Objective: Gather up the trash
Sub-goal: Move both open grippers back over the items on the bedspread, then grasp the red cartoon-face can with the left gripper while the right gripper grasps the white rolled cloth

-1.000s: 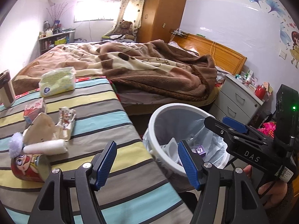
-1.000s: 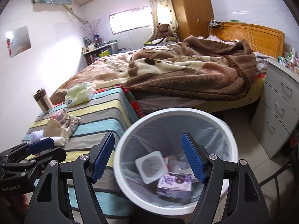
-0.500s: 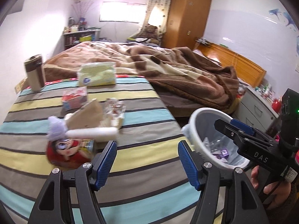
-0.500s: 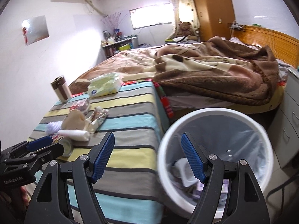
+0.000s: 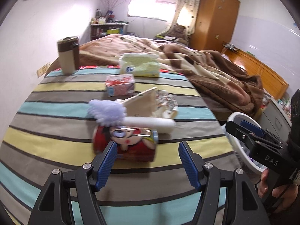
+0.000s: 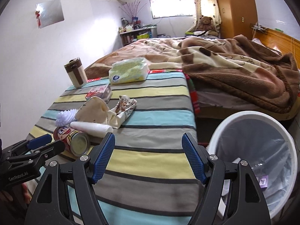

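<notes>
Striped cloth covers the desk [image 6: 153, 157], which stands against a bed [image 6: 234, 69] heaped with a brown blanket. Left gripper [image 5: 147, 163] hovers low over the near edge, fingers spread and empty, the red cartoon-printed can [image 5: 127, 143] lying on its side just beyond the tips, not between the pads. Right gripper [image 6: 149, 157] also released, nothing between its fingers, aimed at bare cloth between the can and the white trash bin [image 6: 225, 131]. The bin sits off the desk's right edge, lined with a clear bag, a purple carton [image 6: 263, 181] visible inside. Clutter crowds behind the can: a white foam roll [image 5: 150, 123] lying just behind it, a lilac fluffy brush head [image 5: 106, 110], a crumpled beige paper bag [image 6: 93, 110], a printed snack wrapper [image 6: 125, 105]. Farther back: a small red-and-white box [image 5: 120, 84], a pale green tissue pack [image 6: 129, 71], a brown-and-cream lidded cup [image 6: 76, 72] upright near the wall.
</notes>
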Demonstrator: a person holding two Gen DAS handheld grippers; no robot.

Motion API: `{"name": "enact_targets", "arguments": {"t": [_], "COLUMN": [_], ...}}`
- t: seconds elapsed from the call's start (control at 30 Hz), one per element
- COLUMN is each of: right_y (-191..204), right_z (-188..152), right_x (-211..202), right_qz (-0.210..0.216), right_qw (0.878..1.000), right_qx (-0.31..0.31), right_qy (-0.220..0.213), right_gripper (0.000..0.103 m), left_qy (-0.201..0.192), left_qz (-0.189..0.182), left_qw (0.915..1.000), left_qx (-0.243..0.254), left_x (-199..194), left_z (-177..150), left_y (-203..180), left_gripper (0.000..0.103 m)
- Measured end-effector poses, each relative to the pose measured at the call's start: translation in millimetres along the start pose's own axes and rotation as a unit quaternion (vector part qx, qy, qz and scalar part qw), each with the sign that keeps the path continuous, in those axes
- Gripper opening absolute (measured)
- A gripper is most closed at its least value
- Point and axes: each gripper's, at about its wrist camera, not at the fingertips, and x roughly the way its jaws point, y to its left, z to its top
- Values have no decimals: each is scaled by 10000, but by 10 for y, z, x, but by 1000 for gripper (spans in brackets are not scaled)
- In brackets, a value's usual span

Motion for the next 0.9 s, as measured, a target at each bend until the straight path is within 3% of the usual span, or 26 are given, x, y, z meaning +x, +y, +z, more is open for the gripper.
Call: {"name": "enact_targets", "arguments": {"t": [0.13,0.53,0.9], "right_y": [88,340,641], "right_z": [25,142,139], "right_x": [103,404,543], "right_qz": [99,315,655], "right_qw": [9998,9981,9909], "right_qx": [-79,-358,-1037], "right_qy": [121,391,554], "right_gripper": [75,75,75], "left_qy": [159,564,441], "left_qz": [125,48,386], "left_qw": [9998,9983,9971], "left_qx": [-81,-165,-480], "left_x": [131,397,281], "left_z": [-10,-66,-51], "left_y": [128,266,755], "left_gripper": [73,75,75]}}
